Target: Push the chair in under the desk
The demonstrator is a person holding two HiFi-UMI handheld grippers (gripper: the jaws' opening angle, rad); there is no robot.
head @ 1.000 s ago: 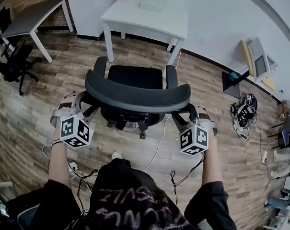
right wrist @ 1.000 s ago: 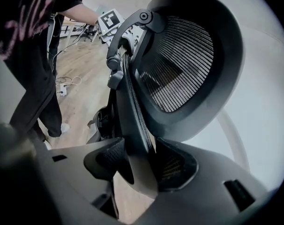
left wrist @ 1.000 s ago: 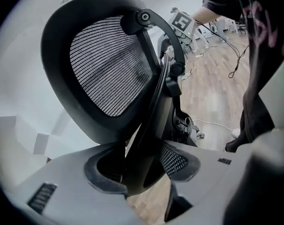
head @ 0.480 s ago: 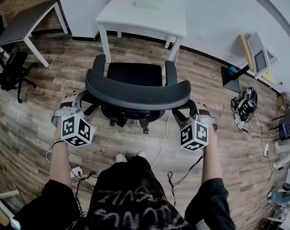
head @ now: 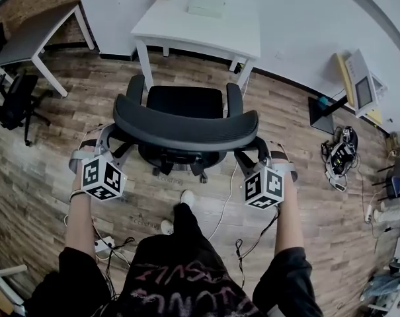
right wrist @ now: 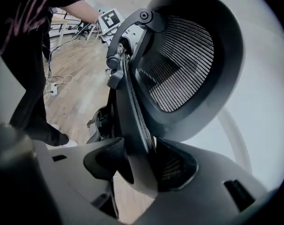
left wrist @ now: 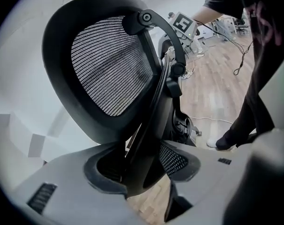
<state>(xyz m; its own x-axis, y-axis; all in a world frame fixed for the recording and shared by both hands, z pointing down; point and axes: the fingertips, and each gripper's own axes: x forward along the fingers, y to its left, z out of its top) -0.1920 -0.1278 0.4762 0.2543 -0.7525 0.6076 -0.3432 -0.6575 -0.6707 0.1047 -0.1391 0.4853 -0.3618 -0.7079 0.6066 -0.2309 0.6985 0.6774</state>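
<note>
Left gripper (left wrist: 141,170) and right gripper (right wrist: 141,165) each clamp one side edge of the backrest of the black mesh office chair (head: 185,129); the chair faces the white desk (head: 180,28), its seat just short of it.

Shows a black chair (head: 185,129) with a curved mesh backrest, two armrests and a dark padded seat. Stands upright on the wooden floor, seat turned toward the white desk (head: 186,28). Sits centred before the desk, seat front close to its near legs, not yet under the top. Backs the desk, rectangular and white-legged, against a pale wall.
</note>
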